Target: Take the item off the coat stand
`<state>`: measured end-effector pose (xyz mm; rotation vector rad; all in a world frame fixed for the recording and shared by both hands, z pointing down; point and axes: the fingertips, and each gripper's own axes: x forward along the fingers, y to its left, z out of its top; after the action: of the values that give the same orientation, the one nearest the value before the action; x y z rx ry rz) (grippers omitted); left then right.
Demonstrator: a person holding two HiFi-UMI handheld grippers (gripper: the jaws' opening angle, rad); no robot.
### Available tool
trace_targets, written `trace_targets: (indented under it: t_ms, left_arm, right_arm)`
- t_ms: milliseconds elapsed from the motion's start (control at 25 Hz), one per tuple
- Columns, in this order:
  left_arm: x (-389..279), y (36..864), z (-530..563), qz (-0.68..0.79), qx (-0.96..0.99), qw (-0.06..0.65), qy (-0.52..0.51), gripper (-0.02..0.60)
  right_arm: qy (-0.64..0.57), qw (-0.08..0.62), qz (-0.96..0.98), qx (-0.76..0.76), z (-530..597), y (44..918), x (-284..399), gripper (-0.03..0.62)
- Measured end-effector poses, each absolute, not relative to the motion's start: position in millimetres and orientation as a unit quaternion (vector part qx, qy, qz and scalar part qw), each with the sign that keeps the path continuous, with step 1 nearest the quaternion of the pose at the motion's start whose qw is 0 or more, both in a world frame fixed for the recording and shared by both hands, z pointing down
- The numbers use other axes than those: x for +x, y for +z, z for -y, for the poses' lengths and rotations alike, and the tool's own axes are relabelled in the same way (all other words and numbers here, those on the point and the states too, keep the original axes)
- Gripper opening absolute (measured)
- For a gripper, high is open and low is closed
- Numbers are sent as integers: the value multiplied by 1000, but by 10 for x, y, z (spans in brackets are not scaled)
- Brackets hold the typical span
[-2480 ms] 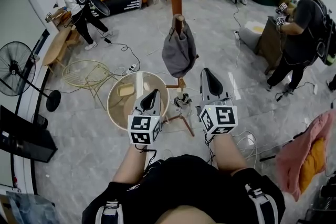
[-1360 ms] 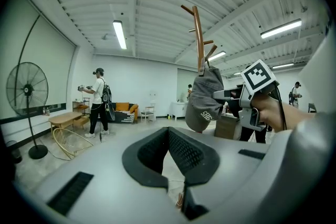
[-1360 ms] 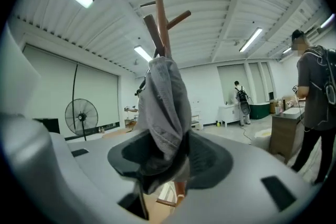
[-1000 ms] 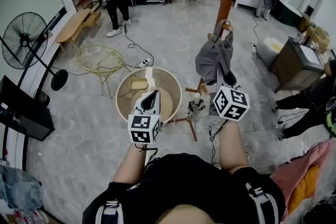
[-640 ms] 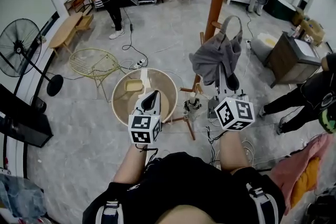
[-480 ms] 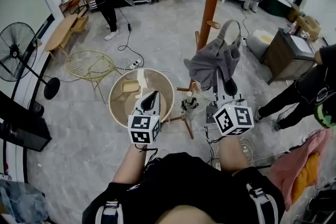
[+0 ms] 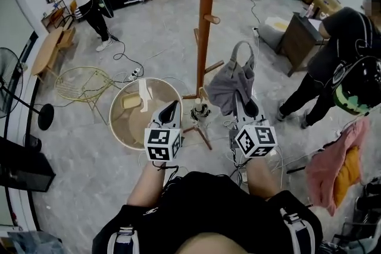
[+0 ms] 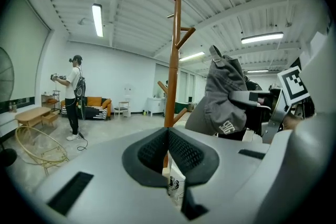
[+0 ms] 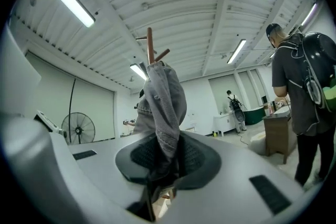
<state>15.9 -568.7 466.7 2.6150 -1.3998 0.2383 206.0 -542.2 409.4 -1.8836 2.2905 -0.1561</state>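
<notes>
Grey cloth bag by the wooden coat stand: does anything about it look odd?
Yes. The grey cloth bag hangs on no peg of the coat stand; it dangles crumpled beside it, its fabric pinched in the right claw. Nothing looks spilled or broken.

Coat stand [image 7: 207, 21] rises dead ahead — round table [image 7: 127, 128] blocks the left.

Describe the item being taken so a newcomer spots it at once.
Find the tall brown wooden coat stand in the middle of the room. Just right of its pole, the right claw is shut on a limp grey fabric item with a loop handle. No other grey cloth is near the stand; the pink cloth lies far right.
</notes>
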Motion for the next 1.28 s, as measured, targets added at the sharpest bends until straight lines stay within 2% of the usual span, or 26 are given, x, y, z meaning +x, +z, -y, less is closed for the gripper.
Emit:
trace_targets:
  t_ms: [360, 1280]
  left_arm:
    - [429, 4713, 5718, 444, 888, 82, 88, 15]
    - [491, 4697, 5604, 438, 890, 79, 95, 15]
  right_arm:
    - [-93, 40, -750, -654, 5322, 4735, 2239, 78]
    - [-108, 31, -744, -658, 5205, 4836, 2316, 77]
